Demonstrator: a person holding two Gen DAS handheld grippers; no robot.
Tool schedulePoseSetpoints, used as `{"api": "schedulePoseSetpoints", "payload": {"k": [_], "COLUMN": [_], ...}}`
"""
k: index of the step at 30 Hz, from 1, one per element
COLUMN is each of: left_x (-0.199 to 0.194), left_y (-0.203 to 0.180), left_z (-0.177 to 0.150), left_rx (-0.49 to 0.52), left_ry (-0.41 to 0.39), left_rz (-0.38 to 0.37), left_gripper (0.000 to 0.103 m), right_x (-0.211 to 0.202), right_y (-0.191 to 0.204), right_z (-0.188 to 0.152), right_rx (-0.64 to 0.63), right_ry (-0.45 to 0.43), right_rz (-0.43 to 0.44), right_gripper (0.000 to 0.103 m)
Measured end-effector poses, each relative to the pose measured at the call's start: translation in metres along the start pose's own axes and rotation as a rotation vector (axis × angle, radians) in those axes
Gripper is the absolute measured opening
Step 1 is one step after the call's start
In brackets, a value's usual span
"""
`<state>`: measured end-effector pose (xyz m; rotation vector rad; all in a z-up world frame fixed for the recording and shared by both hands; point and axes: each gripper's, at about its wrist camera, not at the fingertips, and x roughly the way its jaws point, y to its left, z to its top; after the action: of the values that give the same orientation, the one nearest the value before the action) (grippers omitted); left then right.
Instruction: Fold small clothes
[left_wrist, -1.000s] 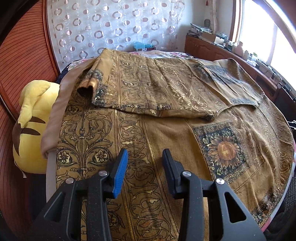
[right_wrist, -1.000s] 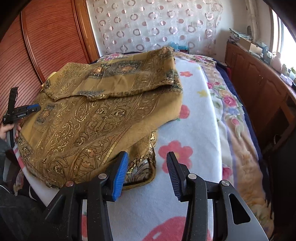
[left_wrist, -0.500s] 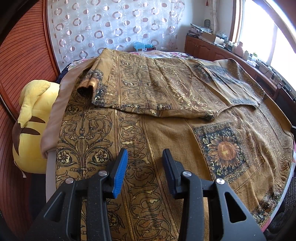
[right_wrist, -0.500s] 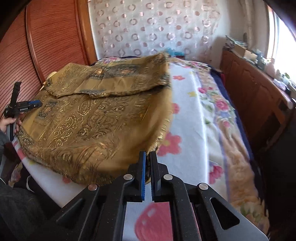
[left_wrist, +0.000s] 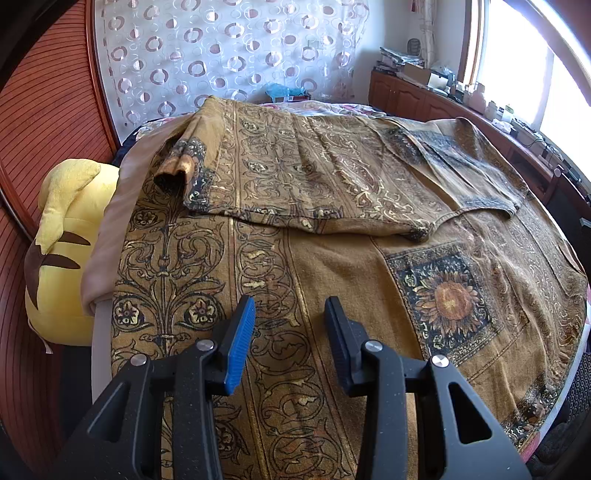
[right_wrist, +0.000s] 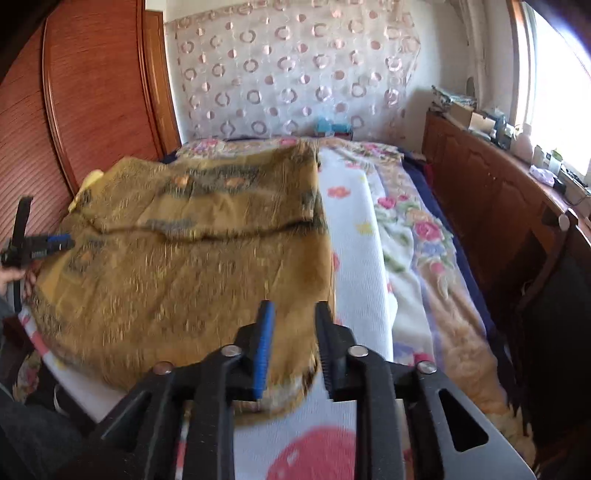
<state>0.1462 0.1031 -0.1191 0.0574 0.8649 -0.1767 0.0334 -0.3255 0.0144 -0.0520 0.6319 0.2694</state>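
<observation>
Hovering low in frame with jaws apart, the left gripper (left_wrist: 290, 328) and right gripper (right_wrist: 291, 341) each frame the gold patterned garment (left_wrist: 332, 236) spread mid-frame on the bed (right_wrist: 354, 236), a yellow plush toy (left_wrist: 62, 251) at far left.

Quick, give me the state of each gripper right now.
Left gripper: open, holding nothing, above the brown patterned garment.
Right gripper: open, its fingers either side of the garment's near corner, not clamped on it.

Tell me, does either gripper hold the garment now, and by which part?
Nothing is held: left gripper and right gripper have fingers apart over the garment.
</observation>
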Motion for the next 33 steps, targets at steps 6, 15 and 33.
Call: {"api": "schedulePoseSetpoints", "payload": {"k": [6, 15, 33], "left_x": [0.000, 0.000, -0.020], "left_y": [0.000, 0.000, 0.012], "left_z": [0.000, 0.000, 0.008], "left_rx": [0.000, 0.001, -0.045], "left_ry": [0.000, 0.000, -0.060], "left_rz": [0.000, 0.002, 0.005], "left_gripper": [0.040, 0.040, 0.040], "right_x": [0.038, 0.108, 0.150], "right_y": [0.003, -0.009, 0.007], "right_z": [0.023, 0.055, 0.062], "right_rx": [0.025, 0.086, 0.019], "right_ry": [0.008, 0.127, 0.141], "right_rz": [0.032, 0.024, -0.085], "right_gripper": [0.034, 0.034, 0.035]}}
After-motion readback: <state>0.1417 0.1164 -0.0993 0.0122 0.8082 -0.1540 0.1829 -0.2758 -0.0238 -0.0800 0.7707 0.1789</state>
